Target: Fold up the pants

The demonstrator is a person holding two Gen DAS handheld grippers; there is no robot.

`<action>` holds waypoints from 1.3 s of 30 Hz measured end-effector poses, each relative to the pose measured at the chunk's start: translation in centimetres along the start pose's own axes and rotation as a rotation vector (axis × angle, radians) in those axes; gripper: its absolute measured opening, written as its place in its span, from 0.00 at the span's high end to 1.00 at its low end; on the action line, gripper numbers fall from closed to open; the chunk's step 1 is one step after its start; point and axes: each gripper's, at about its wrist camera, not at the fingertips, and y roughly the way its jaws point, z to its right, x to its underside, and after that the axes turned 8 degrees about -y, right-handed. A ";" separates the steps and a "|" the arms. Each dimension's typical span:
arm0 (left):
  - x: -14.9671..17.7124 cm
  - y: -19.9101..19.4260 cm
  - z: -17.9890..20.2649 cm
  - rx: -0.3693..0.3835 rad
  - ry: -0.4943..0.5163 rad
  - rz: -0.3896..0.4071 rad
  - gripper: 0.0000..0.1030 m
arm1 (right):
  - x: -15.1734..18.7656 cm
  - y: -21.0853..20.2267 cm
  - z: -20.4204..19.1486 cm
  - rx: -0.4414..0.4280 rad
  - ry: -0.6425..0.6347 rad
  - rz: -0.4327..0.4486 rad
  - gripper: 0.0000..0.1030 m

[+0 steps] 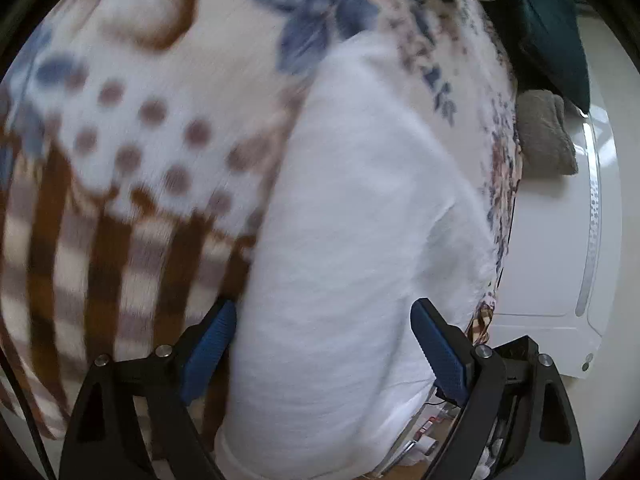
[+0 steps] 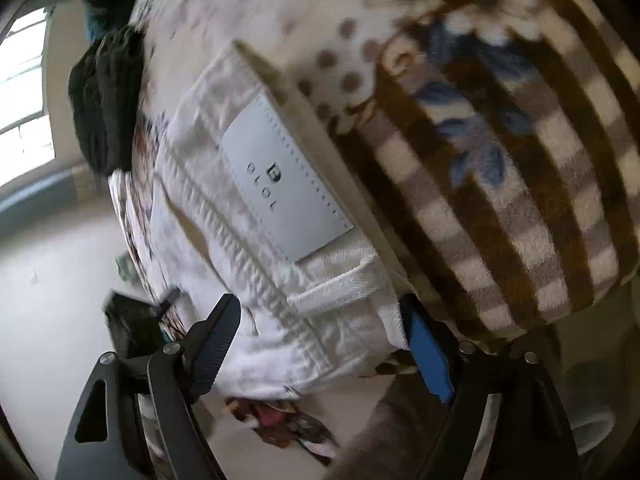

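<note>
White pants (image 1: 360, 200) lie as a long folded strip on a blanket (image 1: 140, 128) patterned with brown stripes, dots and blue flowers. My left gripper (image 1: 324, 306) hangs open over the strip's near part, one blue pad at each side edge of the cloth, neither pressing on it. In the right wrist view the pants (image 2: 248, 264) show their waistband end, with a grey label patch (image 2: 280, 176) and a belt loop. My right gripper (image 2: 320, 302) stands open astride the waistband's near corner, its fingers wide apart.
The blanket (image 2: 500, 160) drops off at the bed's edge. Dark teal cloth (image 1: 552, 32) and a grey-brown towel (image 1: 544, 136) lie beyond it, beside a white plastic unit (image 1: 552, 260) on the floor. A dark green garment (image 2: 104, 100) lies near a window (image 2: 24, 92).
</note>
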 end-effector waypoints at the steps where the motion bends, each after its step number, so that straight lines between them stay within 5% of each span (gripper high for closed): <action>1: 0.1 0.1 -0.2 0.003 0.004 -0.001 0.14 | 0.1 -0.1 0.2 -0.003 0.000 0.001 0.19; 7: 0.0 0.1 0.0 -0.004 0.016 -0.019 0.13 | 1.1 -2.8 0.3 -0.013 0.006 0.075 0.20; 12: -0.2 0.3 0.1 0.001 0.011 -0.025 0.13 | 2.6 -7.9 1.0 0.105 -0.025 0.194 0.20; 18: -0.2 0.6 0.2 0.001 0.017 -0.022 0.13 | 1.8 -1.5 2.5 -0.018 -0.043 -0.011 0.20; 23: -0.2 0.6 0.0 0.003 0.021 -0.032 0.13 | 2.2 0.2 0.4 -0.095 -0.134 -0.005 0.18; 25: -0.3 0.7 -0.1 0.008 0.022 -0.036 0.13 | 2.2 -0.5 0.6 -0.201 -0.110 0.026 0.18; 28: -0.4 1.0 -0.2 0.011 0.034 -0.045 0.13 | 1.5 -0.3 1.1 -0.109 -0.139 0.051 0.19; 33: -0.2 1.0 0.1 0.005 0.048 -0.035 0.14 | 0.1 1.6 -0.1 -0.126 -0.157 0.034 0.23; 34: -0.1 0.9 0.5 0.006 0.063 -0.025 0.19 | 0.3 1.4 -0.8 -0.112 -0.193 0.041 0.27; 35: 0.2 0.8 1.0 0.003 0.092 -0.017 0.40 | 0.5 1.3 -1.4 -0.098 -0.215 0.045 0.42; 36: 0.4 0.6 1.4 -0.007 0.116 -0.010 0.51 | 0.9 1.2 -1.9 -0.061 -0.232 0.045 0.54; 39: 1.4 -0.3 2.3 -0.006 0.168 0.014 0.71 | 1.8 0.6 -2.7 -0.049 -0.210 0.072 0.66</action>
